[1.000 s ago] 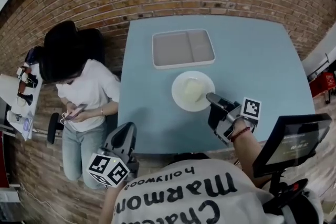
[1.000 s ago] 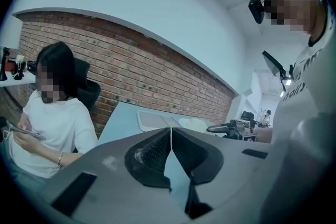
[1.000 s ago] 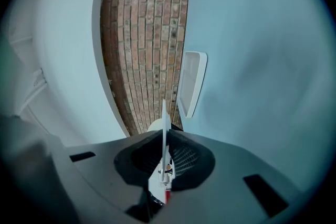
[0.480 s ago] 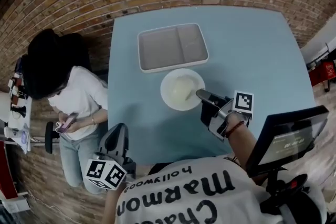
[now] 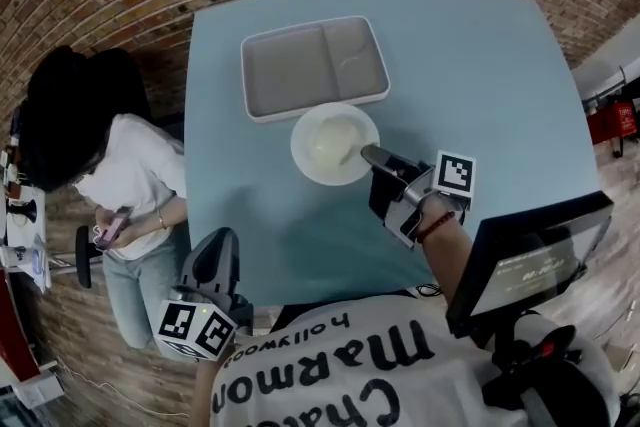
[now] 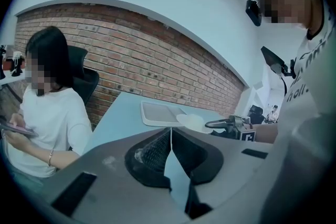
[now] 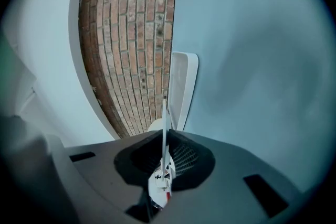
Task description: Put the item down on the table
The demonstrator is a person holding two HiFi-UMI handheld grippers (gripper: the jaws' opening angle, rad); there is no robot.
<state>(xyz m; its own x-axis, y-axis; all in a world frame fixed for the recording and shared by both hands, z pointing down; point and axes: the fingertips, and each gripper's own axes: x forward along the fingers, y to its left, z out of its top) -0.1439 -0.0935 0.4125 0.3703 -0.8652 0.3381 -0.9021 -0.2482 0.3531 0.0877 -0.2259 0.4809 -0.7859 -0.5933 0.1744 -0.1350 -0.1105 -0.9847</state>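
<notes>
Over the last second the plate [image 5: 325,140] has been brought closer to the tray [image 5: 300,65]. A narrow strip of blue was seen between them earlier, and now the plate's far rim lies just beside the tray's near edge, if not touching it. The grip itself has not been altered: the right hand-held gripper [image 5: 368,155] is still closed on the near-right rim, and in its own view a thin white edge is seen pinched between the two jaws. The plate is therefore judged to be low over the surface [image 5: 480,85] or already resting on it — which of the two cannot be told from above. The task is taken to be near its end, with only the release left to be made. The right forearm is stretched diagonally from the lower right toward the middle of the surface, and the gripper is rolled onto its side so that the rim is taken from above and below. The left hand-held gripper [image 6: 169,132] is held low, off the near-left edge, with its jaws brought together on nothing.
</notes>
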